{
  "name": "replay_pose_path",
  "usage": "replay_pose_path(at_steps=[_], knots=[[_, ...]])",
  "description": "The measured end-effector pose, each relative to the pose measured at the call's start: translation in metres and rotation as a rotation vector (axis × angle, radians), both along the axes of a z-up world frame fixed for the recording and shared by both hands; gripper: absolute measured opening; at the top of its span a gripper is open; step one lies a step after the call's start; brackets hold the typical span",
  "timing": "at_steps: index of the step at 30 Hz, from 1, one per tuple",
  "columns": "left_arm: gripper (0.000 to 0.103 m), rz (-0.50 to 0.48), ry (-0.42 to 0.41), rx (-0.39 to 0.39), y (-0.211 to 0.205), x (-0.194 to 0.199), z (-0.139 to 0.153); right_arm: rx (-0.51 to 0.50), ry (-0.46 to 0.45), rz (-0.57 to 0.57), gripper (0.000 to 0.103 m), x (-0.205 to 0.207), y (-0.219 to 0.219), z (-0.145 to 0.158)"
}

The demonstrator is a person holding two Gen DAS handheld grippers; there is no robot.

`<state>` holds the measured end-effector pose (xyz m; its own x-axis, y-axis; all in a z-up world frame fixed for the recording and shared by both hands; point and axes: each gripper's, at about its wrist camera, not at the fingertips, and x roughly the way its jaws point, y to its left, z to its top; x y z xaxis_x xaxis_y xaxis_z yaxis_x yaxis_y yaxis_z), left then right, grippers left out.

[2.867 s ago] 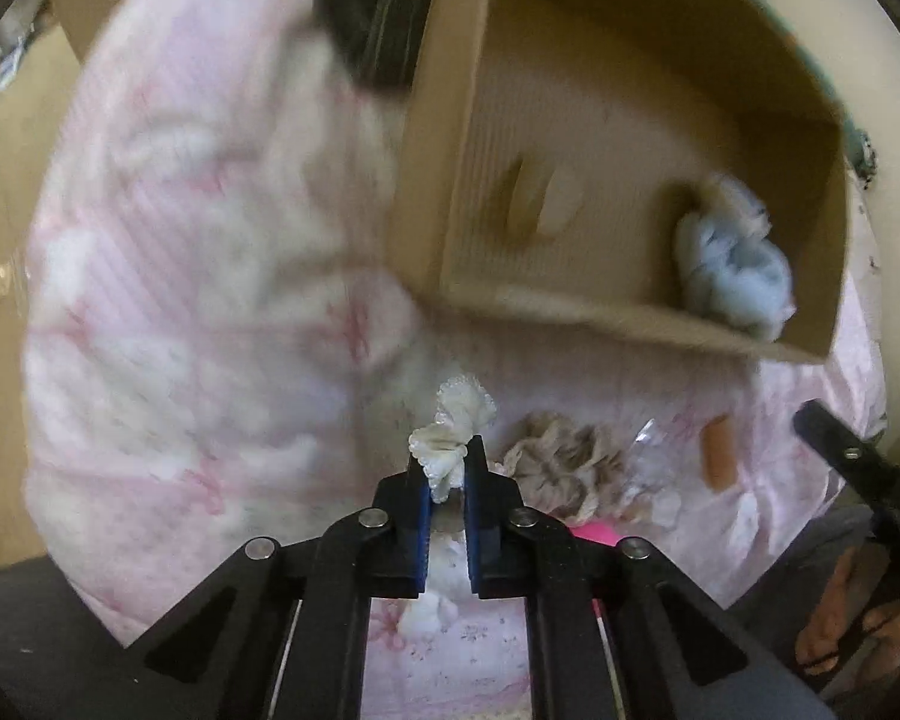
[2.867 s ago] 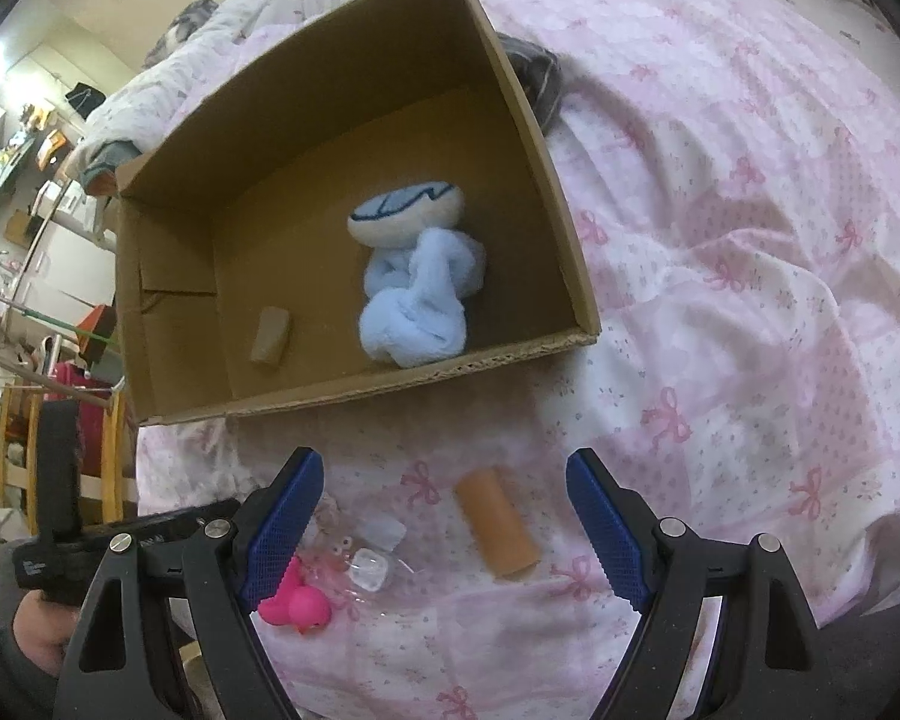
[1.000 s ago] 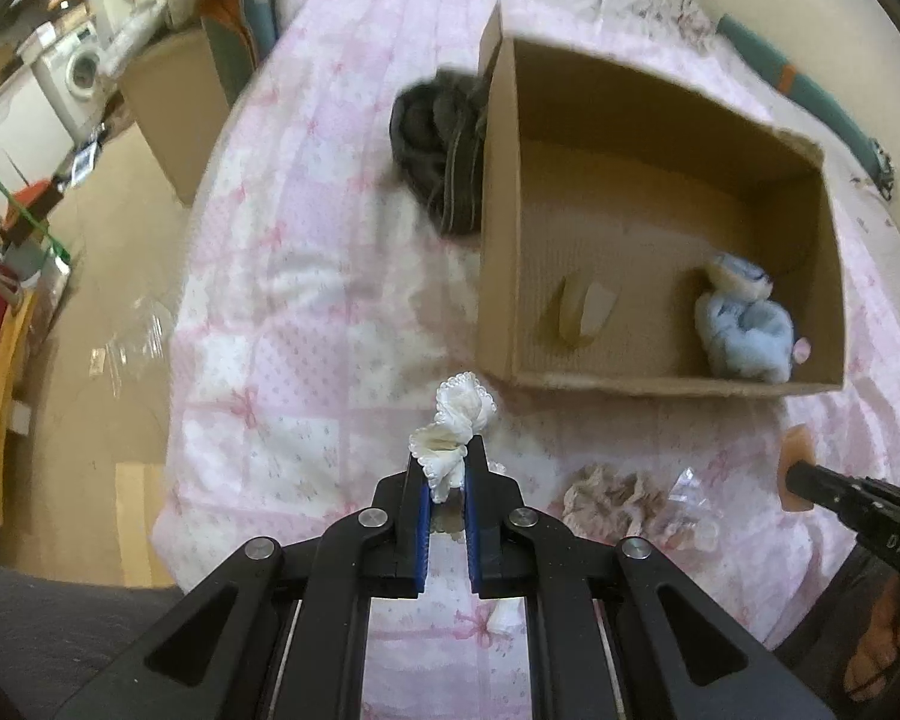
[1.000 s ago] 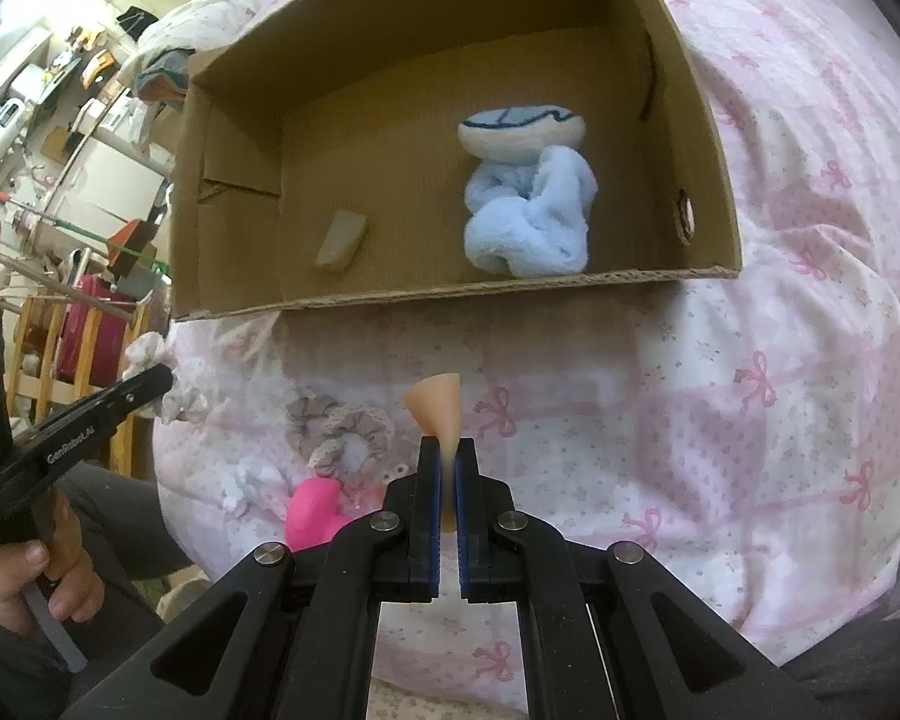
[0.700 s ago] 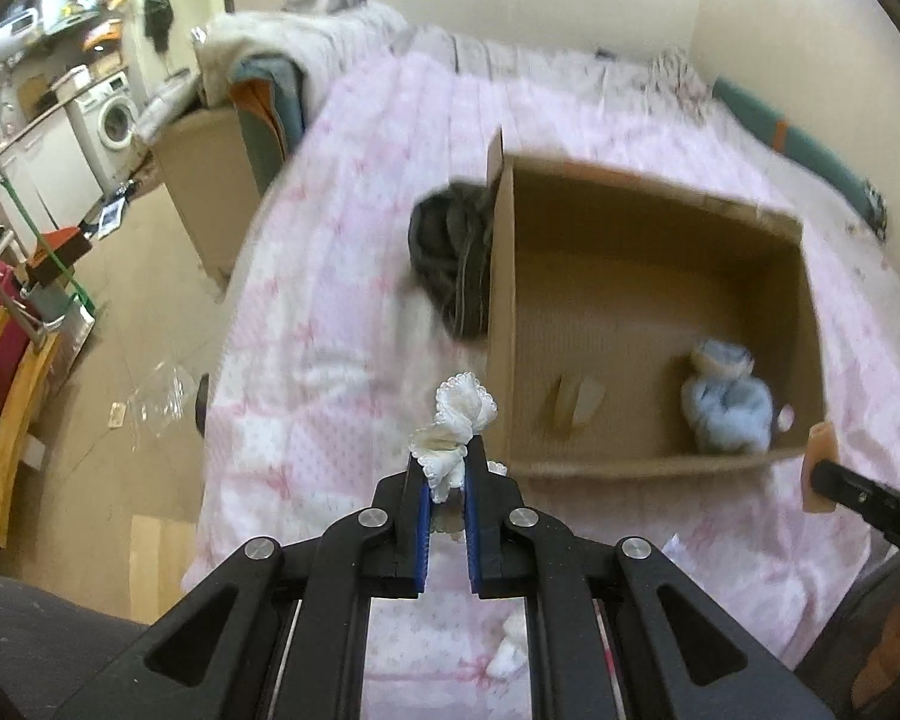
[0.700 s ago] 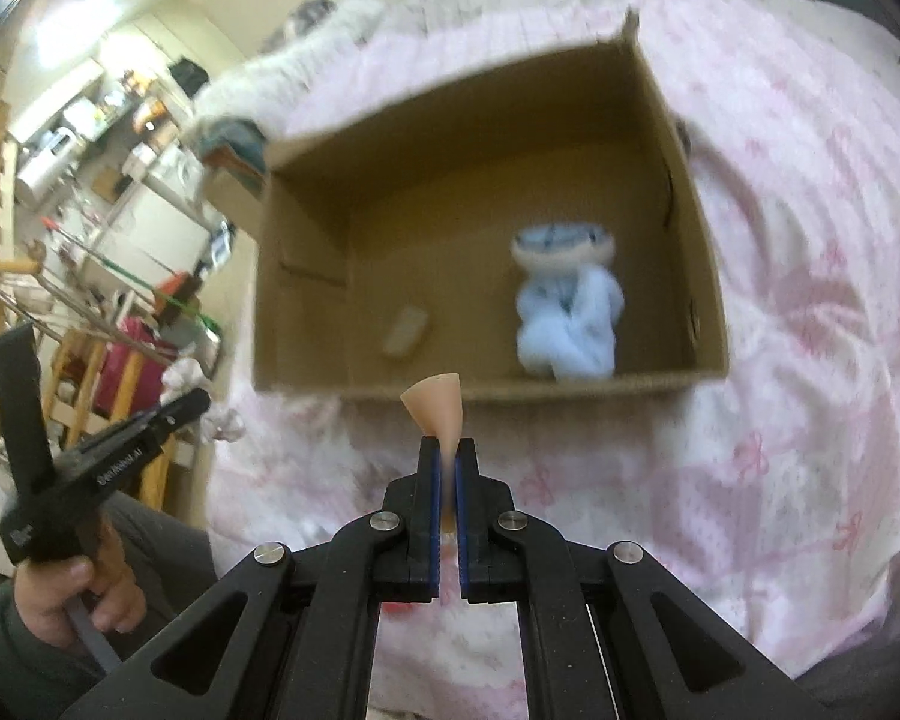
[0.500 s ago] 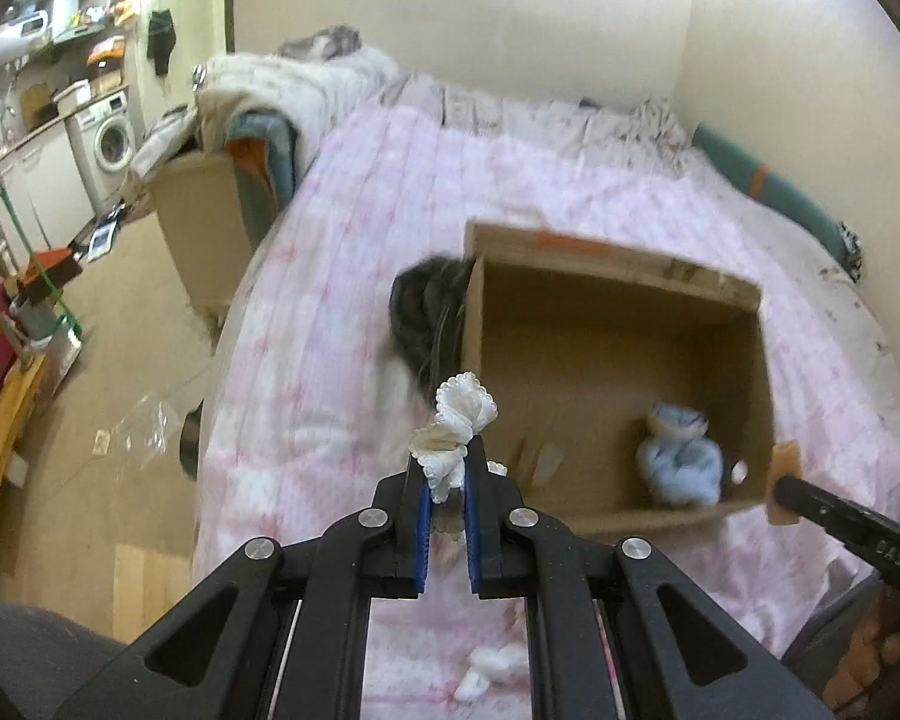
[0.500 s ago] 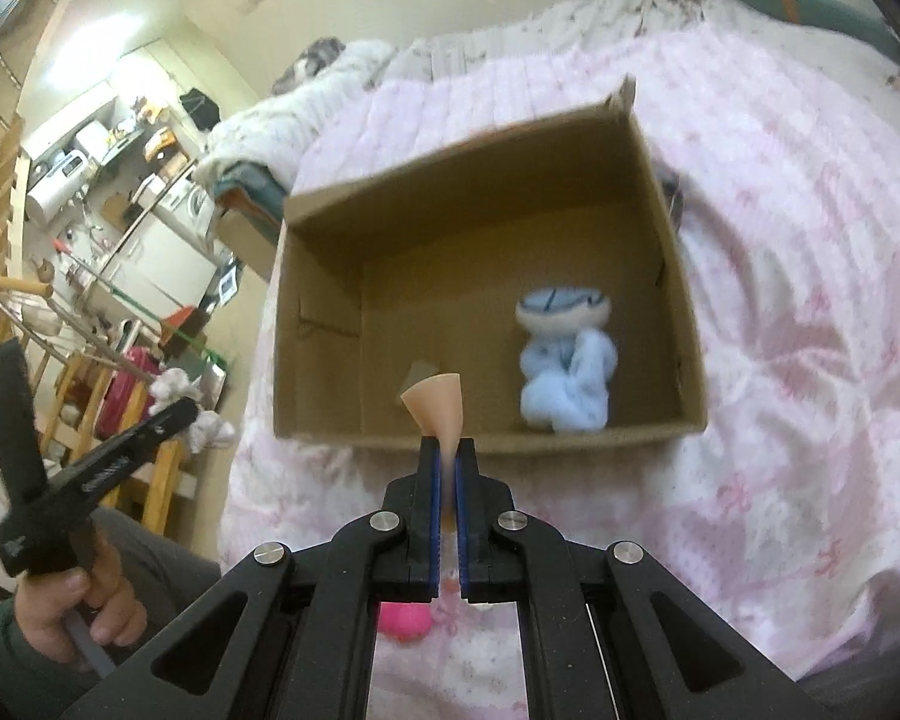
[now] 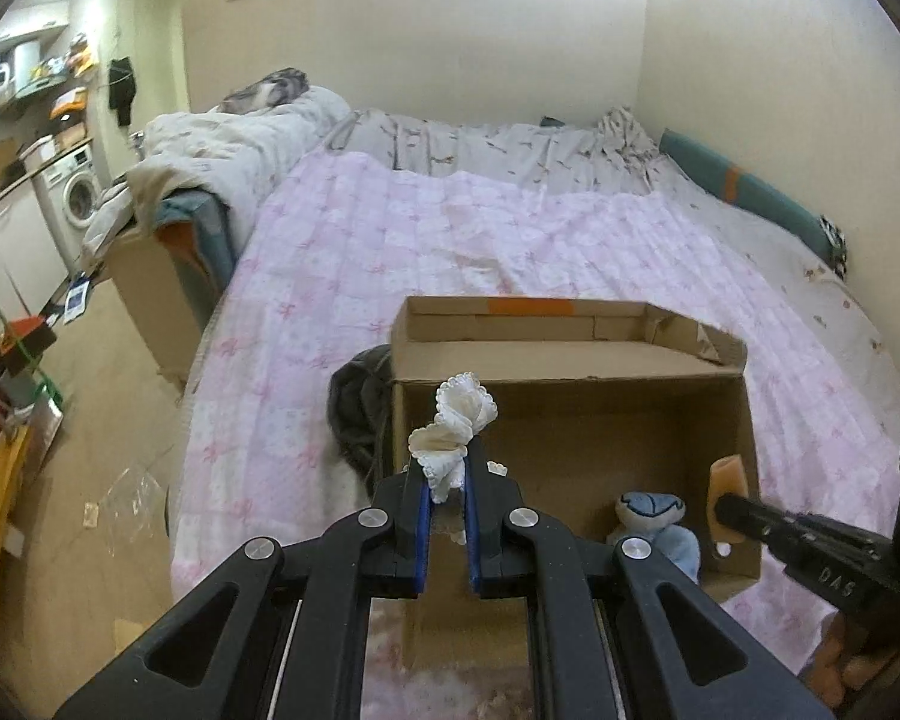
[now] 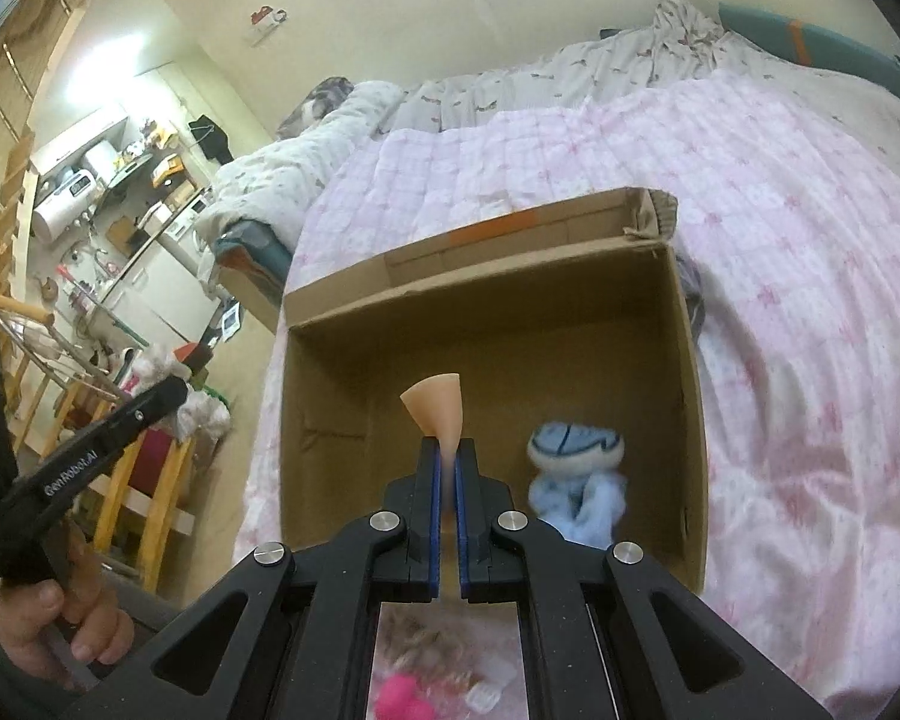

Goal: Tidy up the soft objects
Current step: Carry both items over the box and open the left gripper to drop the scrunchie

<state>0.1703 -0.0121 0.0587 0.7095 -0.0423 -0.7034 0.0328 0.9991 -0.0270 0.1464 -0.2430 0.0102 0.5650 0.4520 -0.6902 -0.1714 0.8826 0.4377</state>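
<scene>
My left gripper [image 9: 447,468] is shut on a white frilly scrunchie [image 9: 453,432], held up in front of the open cardboard box [image 9: 570,360] on the pink bed. My right gripper [image 10: 447,462] is shut on a squashed peach foam piece [image 10: 437,405], held over the near edge of the same box [image 10: 684,324]. It shows at the right of the left wrist view [image 9: 727,480]. A light blue plush toy [image 10: 576,468] lies inside the box at its right side; it also shows in the left wrist view [image 9: 654,516].
A dark grey garment [image 9: 357,414] lies against the box's left wall. A beige scrunchie [image 10: 426,642], a pink toy [image 10: 399,696] and a clear plastic piece [image 10: 486,699] lie on the pink quilt [image 10: 810,312] below my grippers. The floor and furniture are to the left of the bed.
Both grippers have risen and tilted up toward the box, still holding their items. The view now takes in the far bed and walls, and the box looks nearer and lower.
</scene>
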Motion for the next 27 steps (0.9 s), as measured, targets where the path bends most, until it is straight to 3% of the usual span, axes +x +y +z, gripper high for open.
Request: replay_pose_path(at_steps=[10, 17, 27], knots=[[0.009, -0.058, 0.178, 0.016, -0.023, 0.030, -0.082, -0.044, 0.117, -0.037, 0.006, 0.017, -0.003, -0.047], [0.009, -0.094, 0.240, 0.032, -0.032, 0.033, -0.106, -0.072, 0.169, -0.005, 0.006, 0.025, 0.006, -0.065], [0.010, -0.107, 0.250, 0.014, -0.036, 0.034, -0.106, -0.102, 0.175, 0.021, 0.006, 0.028, 0.012, -0.070]])
